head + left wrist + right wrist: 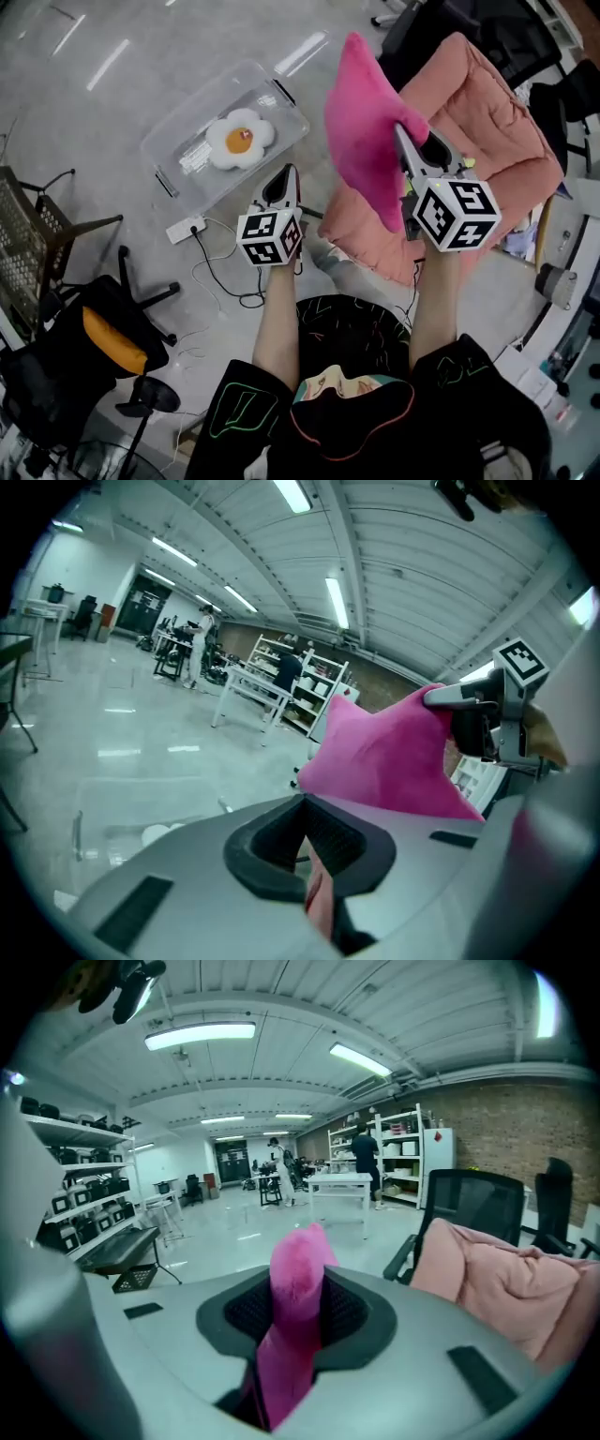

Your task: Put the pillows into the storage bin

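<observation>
A clear plastic storage bin (183, 142) stands on the floor, with a fried-egg-shaped pillow (241, 139) lying inside it. My right gripper (405, 141) is shut on a corner of a bright pink pillow (366, 127), which hangs raised in front of me, to the right of the bin. The right gripper view shows that pink pillow (295, 1288) pinched between the dark pads. My left gripper (283, 180) is shut with nothing in it and hovers just below the bin's near right corner. In the left gripper view the pink pillow (389, 757) hangs ahead to the right.
A large salmon cushion (487, 122) fills an office chair behind the pink pillow. A power strip (185, 228) and cables lie on the floor by the bin. A black chair with an orange item (108, 342) and a wire basket (23, 239) stand at the left.
</observation>
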A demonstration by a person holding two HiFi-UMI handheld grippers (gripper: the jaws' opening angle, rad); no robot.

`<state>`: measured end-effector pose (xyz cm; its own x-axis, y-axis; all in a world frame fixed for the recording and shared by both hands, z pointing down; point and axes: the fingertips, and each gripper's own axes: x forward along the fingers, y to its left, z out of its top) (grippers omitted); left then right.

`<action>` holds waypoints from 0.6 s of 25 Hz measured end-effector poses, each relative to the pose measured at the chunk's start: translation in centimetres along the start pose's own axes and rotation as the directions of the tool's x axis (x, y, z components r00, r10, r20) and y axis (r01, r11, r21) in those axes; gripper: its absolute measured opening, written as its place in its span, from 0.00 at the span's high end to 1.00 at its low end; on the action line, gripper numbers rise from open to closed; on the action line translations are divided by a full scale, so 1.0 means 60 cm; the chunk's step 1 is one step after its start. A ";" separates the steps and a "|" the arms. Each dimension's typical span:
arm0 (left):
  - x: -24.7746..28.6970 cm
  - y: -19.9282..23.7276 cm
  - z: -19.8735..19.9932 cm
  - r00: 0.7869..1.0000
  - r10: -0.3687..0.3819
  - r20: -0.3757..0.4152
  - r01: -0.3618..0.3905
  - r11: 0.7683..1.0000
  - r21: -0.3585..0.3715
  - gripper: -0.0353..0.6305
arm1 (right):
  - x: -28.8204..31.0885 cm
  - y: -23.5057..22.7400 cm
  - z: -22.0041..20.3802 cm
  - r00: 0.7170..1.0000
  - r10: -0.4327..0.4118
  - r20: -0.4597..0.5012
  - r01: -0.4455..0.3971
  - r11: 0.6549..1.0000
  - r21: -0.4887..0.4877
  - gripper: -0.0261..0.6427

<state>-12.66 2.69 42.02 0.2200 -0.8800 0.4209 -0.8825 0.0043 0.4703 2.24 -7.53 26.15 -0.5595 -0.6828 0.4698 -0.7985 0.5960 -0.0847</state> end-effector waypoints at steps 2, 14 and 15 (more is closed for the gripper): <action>-0.024 0.058 0.010 0.998 0.062 0.013 -0.061 0.998 -0.029 0.96 | 0.056 0.049 0.001 0.998 0.061 -0.031 -0.062 0.998 -0.010 0.80; -0.091 0.348 0.026 0.953 0.302 -0.012 -0.301 0.944 -0.138 0.96 | 0.390 0.272 -0.091 0.937 0.247 -0.248 -0.268 0.962 -0.055 0.79; -0.091 0.365 0.026 0.950 0.312 -0.017 -0.311 0.940 -0.144 0.96 | 0.413 0.284 -0.103 0.931 0.251 -0.264 -0.276 0.959 -0.062 0.79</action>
<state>-33.85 6.87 48.83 -0.0590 -0.8267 0.5596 -0.8377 0.3459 0.4226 -23.90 -11.69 41.78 -0.6628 -0.3744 0.6485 -0.5974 0.7866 -0.1565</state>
